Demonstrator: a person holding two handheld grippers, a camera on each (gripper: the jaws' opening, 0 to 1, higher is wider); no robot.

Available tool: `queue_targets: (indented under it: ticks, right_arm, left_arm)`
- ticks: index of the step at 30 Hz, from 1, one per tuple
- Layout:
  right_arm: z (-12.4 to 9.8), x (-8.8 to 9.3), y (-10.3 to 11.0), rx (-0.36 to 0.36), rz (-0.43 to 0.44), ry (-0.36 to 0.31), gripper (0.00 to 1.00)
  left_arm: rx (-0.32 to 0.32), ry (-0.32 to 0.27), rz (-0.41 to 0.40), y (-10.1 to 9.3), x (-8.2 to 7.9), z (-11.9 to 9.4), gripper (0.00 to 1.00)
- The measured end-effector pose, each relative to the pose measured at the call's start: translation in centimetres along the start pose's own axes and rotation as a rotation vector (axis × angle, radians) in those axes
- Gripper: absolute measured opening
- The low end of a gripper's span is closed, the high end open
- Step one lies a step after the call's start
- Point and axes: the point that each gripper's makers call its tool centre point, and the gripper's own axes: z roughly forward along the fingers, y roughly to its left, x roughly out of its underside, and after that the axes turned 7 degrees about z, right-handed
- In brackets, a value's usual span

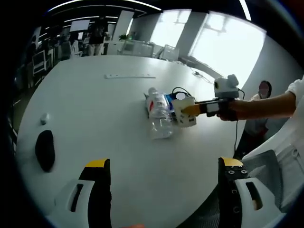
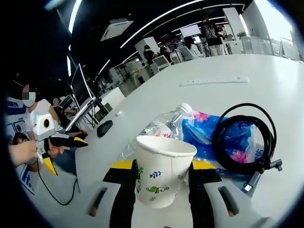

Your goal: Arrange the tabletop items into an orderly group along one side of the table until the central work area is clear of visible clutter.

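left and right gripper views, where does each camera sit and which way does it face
Left gripper view: rides the left gripper, facing across the white table at the cup, bottle and mouse; its open fingers rise below, with the person's arm at right.
Right gripper view: rides the right gripper, close on the cup between its fingers, facing bottle, blue pack and cable.
Shared: table, cup, bottle, mouse; each shows the other gripper.

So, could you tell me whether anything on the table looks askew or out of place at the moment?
Yes. The clear plastic bottle lies tipped on its side against the blue packet, not upright. The black cable is coiled loosely over that packet. The paper cup stands upright between the right gripper's jaws.
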Motion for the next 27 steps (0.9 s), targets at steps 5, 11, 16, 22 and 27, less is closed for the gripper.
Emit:
queue_targets:
  ticks: [5,11,16,22,27]
  right_arm:
    - [-0.3,-0.4,0.3,-0.01,-0.032,-0.022,0.41]
    - [-0.9,-0.8,0.8,-0.042,-0.124,-0.07,0.4]
    - [-1.6,-0.8,0.9,-0.05,-0.175,-0.104,0.4]
    - [-2.3,-1.1,1.2,-0.074,-0.237,-0.137,0.4]
    - [-2.8,-1.2,1.8,-0.105,-0.303,-0.161,0.4]
  left_arm:
    - [0.005,0.003,0.005,-0.2,-0.1,0.1,0.91]
    - [0.01,0.007,0.009,-0.4,-0.1,0.3,0.91]
    - [0.012,0.006,0.011,-0.5,-0.2,0.3,0.91]
    - [0.015,0.007,0.017,-0.7,-0.4,0.4,0.91]
    - [0.018,0.004,0.02,-0.8,-0.5,0.5,0.91]
